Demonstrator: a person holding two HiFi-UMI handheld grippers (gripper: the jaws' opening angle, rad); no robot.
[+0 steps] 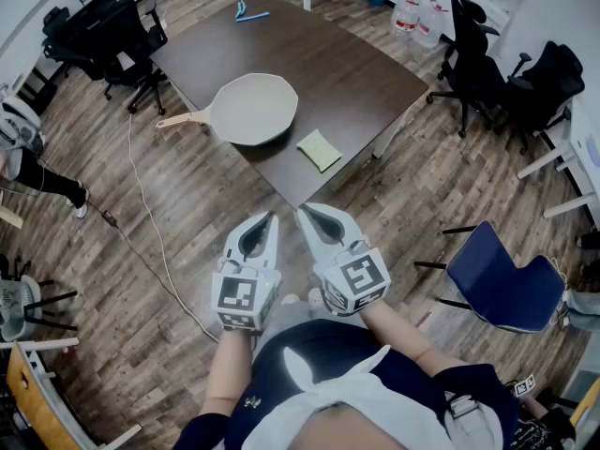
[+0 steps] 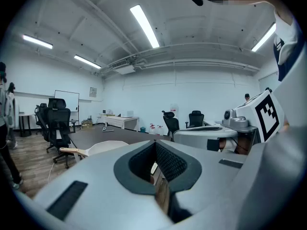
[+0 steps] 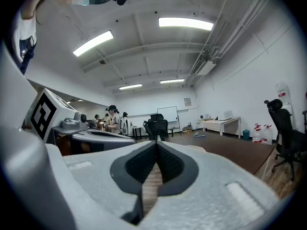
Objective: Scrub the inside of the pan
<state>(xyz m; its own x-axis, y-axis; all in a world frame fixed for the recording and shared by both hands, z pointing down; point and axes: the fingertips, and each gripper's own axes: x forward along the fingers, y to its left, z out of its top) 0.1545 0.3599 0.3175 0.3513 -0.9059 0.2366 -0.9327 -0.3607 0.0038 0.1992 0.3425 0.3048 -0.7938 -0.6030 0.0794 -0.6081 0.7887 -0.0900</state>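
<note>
A cream pan [image 1: 251, 109] with a wooden handle [image 1: 178, 119] lies on the dark brown table [image 1: 347, 73]; its handle points left. A yellow-green sponge [image 1: 319, 149] rests just right of the pan, near the table's front corner. Both grippers hang side by side over the floor, short of the table and close to my body. My left gripper [image 1: 272, 217] is shut with nothing in it, and my right gripper [image 1: 301, 212] is shut and empty too. In the left gripper view the pan [image 2: 103, 147] lies ahead to the left, beyond the closed jaws.
A blue chair [image 1: 502, 284] stands at the right. Black office chairs sit at the far left [image 1: 103, 26] and far right [image 1: 487, 64]. A white cable [image 1: 150, 223] runs across the wood floor. Blue items [image 1: 248, 12] lie at the table's far corner.
</note>
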